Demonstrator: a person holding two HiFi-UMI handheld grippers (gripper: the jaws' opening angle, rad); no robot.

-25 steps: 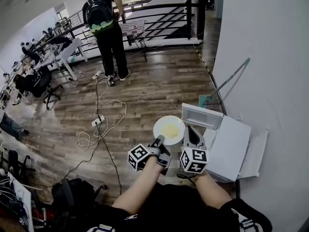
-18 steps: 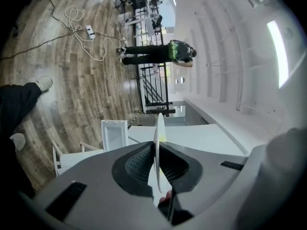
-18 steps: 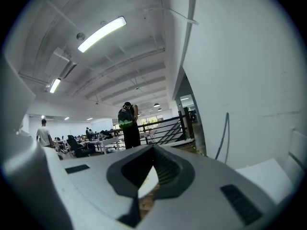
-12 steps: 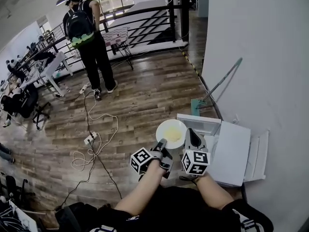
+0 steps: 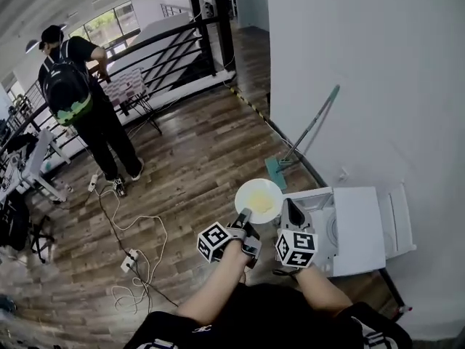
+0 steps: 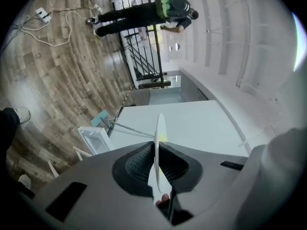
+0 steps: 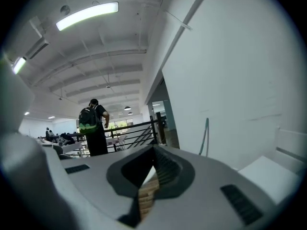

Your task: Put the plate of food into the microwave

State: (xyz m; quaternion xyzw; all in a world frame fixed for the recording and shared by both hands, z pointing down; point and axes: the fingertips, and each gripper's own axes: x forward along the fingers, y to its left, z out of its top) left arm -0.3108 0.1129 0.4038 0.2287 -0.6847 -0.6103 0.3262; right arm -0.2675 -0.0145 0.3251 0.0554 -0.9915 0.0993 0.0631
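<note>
Two risks stand out. First, the round white plate with yellow food (image 5: 259, 199) hangs from one edge only: the left gripper (image 5: 243, 216) is clamped on the rim nearest the person, and the rest of the plate juts out past the jaws unsupported. The left gripper view shows the thin rim pinched between the ribbed pads. My judgement is that a quick swing or a roll of that wrist could pivot the plate in the pads, tip it, and send the food onto the wooden plank floor (image 5: 189, 166). Second, the plate is outside the white box-shaped microwave (image 5: 356, 227), just beside its front and touching nothing else. What looks like the door stands open there. A misjudged approach could knock the far rim against the door or the frame of the opening and jolt the plate loose.

The right gripper (image 5: 290, 207) sits between the plate and the microwave, jaws drawn together on nothing, so it lends no support.

Being round, the plate has no long axis. Its flat face points up, roughly level in the head view, with the food on top. The held rim faces the person and the free rim points away, alongside the microwave front.
</note>
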